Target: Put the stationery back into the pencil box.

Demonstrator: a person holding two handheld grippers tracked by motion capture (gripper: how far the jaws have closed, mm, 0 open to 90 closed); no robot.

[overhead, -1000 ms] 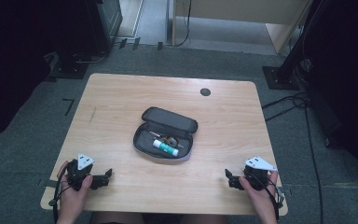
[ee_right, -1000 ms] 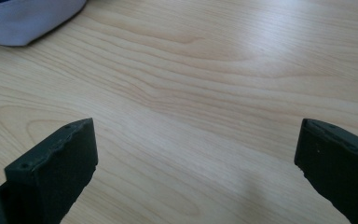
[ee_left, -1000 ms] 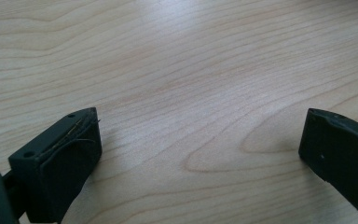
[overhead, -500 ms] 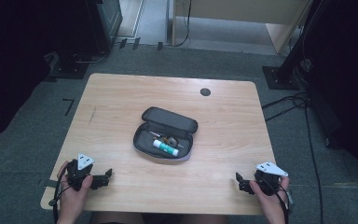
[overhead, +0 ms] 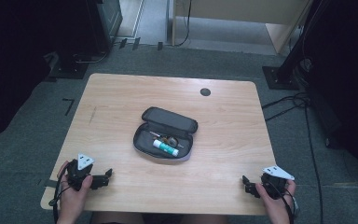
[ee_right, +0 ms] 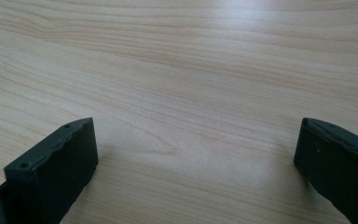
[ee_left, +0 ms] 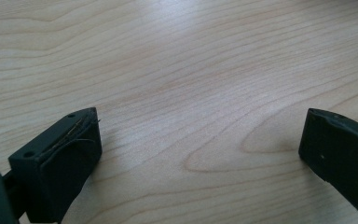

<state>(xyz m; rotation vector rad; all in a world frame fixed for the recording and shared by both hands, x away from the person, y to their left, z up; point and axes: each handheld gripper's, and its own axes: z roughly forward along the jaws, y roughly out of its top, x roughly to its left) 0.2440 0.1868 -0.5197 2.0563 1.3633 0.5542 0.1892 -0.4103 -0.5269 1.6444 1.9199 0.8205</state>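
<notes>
A dark pencil case (overhead: 165,134) is seen lying open near the middle of the wooden desk (overhead: 121,93), its lid flap folded back toward the far side and its tray facing up. Inside the tray a white glue stick with a green cap (overhead: 166,147) is laid crosswise, with a few smaller items beside it that are too small to be told apart. The left gripper (overhead: 103,178) is held low at the near left corner of the desk, well apart from the case; in the left gripper view its jaws are spread wide over bare wood, with nothing between them. The right gripper (overhead: 247,184) is held at the near right edge, likewise well apart from the case, and is released too, its jaws standing wide over the empty grain in the right gripper view. It is judged that the work on the case has not been taken up at this moment: nothing is grasped, the case is untouched, and the whole of the handling, whether emptying, filling or closing, is left to be done.
</notes>
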